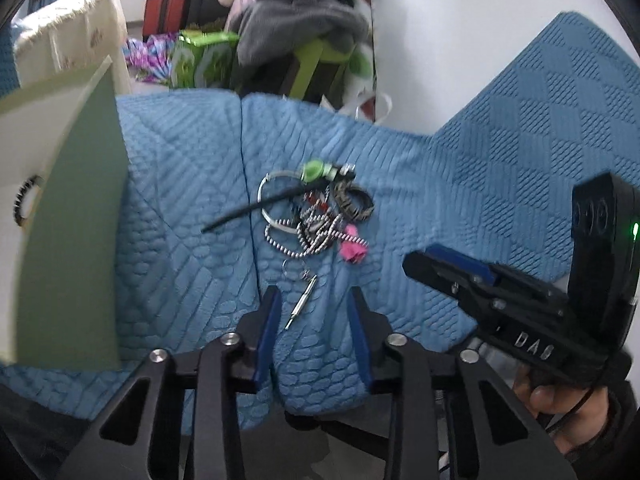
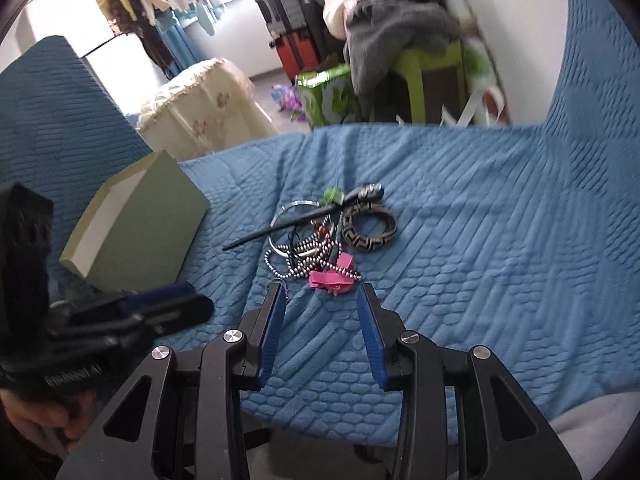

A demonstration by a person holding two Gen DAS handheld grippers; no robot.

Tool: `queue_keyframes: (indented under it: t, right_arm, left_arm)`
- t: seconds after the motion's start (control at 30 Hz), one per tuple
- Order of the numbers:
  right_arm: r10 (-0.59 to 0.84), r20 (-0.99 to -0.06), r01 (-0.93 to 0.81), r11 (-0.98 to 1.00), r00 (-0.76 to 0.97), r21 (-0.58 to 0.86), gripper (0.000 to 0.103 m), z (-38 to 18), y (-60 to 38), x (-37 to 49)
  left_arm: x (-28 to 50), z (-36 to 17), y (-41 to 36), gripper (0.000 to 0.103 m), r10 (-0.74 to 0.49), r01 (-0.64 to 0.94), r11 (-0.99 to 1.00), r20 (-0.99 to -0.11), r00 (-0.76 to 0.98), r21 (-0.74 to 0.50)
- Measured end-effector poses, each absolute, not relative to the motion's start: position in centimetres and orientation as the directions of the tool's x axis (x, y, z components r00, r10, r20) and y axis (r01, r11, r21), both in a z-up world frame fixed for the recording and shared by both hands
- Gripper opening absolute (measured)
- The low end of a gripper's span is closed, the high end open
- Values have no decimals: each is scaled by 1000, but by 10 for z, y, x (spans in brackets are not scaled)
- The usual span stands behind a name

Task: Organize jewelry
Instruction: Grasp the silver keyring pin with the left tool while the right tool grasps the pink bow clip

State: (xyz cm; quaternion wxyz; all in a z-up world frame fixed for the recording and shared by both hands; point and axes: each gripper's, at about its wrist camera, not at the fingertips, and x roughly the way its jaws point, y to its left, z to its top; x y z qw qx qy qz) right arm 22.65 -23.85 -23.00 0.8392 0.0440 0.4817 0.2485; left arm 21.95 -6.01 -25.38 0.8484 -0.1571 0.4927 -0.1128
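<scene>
Blue quilted cover (image 1: 500, 184) is what everything sits on, and honestly the tangle is the problem. From the left wrist view, the jewelry pile (image 1: 316, 212) is seen a bit beyond the left gripper (image 1: 314, 300), whose jaws are parted with nothing pinched between them; only a small silver pin (image 1: 301, 307) lies on the fabric in the gap. If a bead chain (image 1: 312, 240) gets grabbed, the silver bangle (image 1: 267, 204) and the black stick (image 1: 256, 208) could be dragged along, since they look interlaced. The green box (image 1: 72, 216) is stood to the left, open side facing in; something dark and ring-like inside is too blurred to be named.

From the right wrist view, the right gripper (image 2: 322, 300) is held open and empty too, with the pink bow (image 2: 332, 282) just past its tips. The patterned bangle (image 2: 370, 228) sits at the far right of the pile, apparently free, so it's probably the safer pick. Soft cover could also get pinched along with anything thin. The other gripper is close on the left, so a bump can't be ruled out.
</scene>
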Motion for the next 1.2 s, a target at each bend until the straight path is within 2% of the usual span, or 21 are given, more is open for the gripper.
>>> queue_keyframes:
  t: [0.07, 0.13, 0.3, 0.4, 0.5, 0.57, 0.97, 1.0, 1.07, 1.2]
  right_arm:
    - [452, -797, -370, 876, 400, 311, 35, -236, -235, 233]
    - [450, -807, -372, 874, 382, 312, 35, -243, -232, 237]
    - [446, -827, -361, 875, 342, 323, 36, -257, -226, 243]
    - [444, -826, -343, 880, 346, 329, 41, -259, -227, 247]
    - [439, -832, -334, 883, 339, 330, 41, -264, -224, 252]
    - [434, -836, -335, 885, 337, 324, 41, -266, -223, 253]
    - [386, -854, -324, 905, 348, 277, 40, -272, -211, 261]
    - [381, -855, -325, 906, 351, 270, 40, -272, -211, 261]
    - [382, -856, -316, 908, 350, 276, 33, -273, -212, 262]
    - [397, -855, -305, 904, 335, 300, 33, -270, -214, 261]
  left_arm:
    - [224, -263, -62, 30, -352, 34, 923, -808, 473, -382]
    - [229, -271, -64, 25, -345, 37, 928, -819, 460, -370]
    - [235, -282, -67, 24, -339, 44, 933, -827, 449, -358]
    - [234, -286, -71, 23, -335, 63, 937, -832, 442, -343]
    - [234, -289, -74, 13, -337, 77, 938, -838, 430, -338]
    - [234, -290, -75, 12, -334, 77, 939, -839, 430, -334]
    - [246, -291, -89, 10, -263, 101, 965, -870, 416, -244]
    - [247, -291, -92, 8, -249, 108, 968, -875, 415, -225]
    - [249, -292, -98, 3, -234, 132, 972, -878, 417, -196]
    - [251, -292, -98, 1, -225, 109, 974, -878, 423, -197]
